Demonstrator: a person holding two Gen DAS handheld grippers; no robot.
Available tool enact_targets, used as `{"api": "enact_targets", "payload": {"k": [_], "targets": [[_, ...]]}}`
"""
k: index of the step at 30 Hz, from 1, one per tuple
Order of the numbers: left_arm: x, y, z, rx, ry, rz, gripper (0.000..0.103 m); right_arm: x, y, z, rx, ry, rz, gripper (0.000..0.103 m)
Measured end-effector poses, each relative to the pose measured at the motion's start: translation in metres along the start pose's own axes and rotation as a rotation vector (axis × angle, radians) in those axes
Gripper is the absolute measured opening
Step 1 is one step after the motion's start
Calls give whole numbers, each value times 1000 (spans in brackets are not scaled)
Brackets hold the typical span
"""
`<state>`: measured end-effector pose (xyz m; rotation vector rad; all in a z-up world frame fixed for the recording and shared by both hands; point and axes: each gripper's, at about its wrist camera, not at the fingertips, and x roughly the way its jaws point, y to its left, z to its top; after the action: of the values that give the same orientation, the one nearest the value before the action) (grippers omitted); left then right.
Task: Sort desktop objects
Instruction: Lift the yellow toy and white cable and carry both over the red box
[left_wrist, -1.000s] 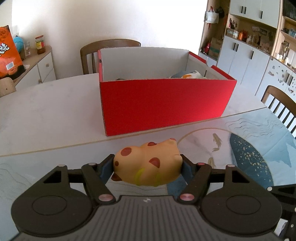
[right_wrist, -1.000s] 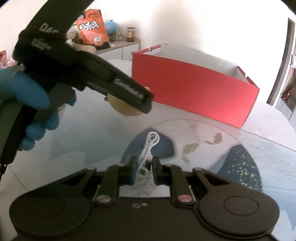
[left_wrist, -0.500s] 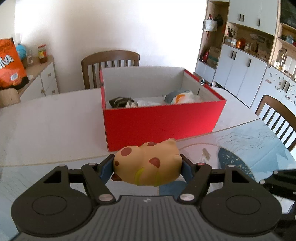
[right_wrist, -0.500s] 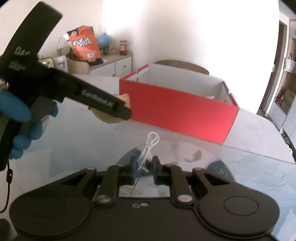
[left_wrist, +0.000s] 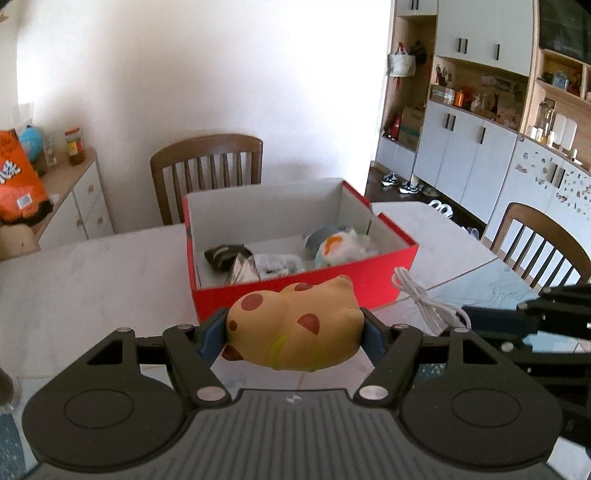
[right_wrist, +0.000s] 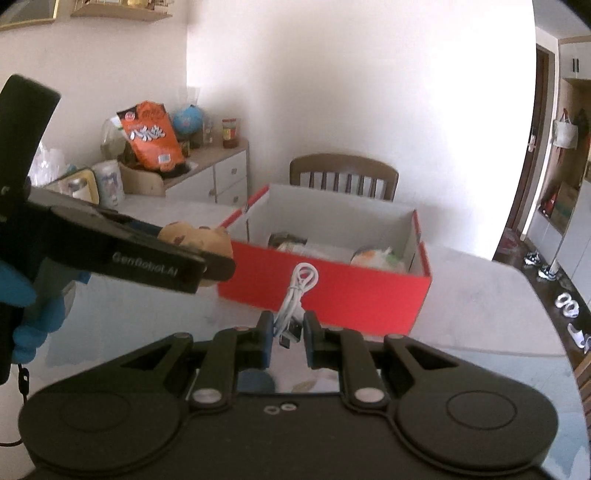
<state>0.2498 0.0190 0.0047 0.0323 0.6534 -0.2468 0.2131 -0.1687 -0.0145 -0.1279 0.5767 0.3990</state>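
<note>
We are gripping a toy (left_wrist: 293, 330) in the left claw (left_wrist: 293, 332) and a cable (right_wrist: 297, 295) in the right claw (right_wrist: 288, 334), both nearing the box (left_wrist: 295, 291); the dangling cable may be snagging its near wall.

Printed "GenRobot.AI" on left gripper (right_wrist: 201, 254) side; Chinese characters on orange bag (right_wrist: 151, 134), too small to read.

Wooden chair (left_wrist: 207, 173) behind far edge of tabletop (left_wrist: 92, 280); second wooden chair (left_wrist: 543, 243) at right. Low white sideboard (left_wrist: 79, 206) on left wall carries orange snack bag (left_wrist: 16, 184), small blue globe (left_wrist: 31, 138), red-lidded jar (left_wrist: 75, 146). Tall grey-and-wood cabinet wall (left_wrist: 480, 147) at right, shelves cluttered. Cloth bag (left_wrist: 402, 62) hangs on its end. Shoes (left_wrist: 400, 182) on floor beyond.
</note>
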Motion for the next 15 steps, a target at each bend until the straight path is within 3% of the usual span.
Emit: {"api": "enact_targets", "payload": {"k": [15], "targets": [[2, 0, 52, 40, -12, -5, 72, -1, -39, 52, -4, -41, -9, 16]]}}
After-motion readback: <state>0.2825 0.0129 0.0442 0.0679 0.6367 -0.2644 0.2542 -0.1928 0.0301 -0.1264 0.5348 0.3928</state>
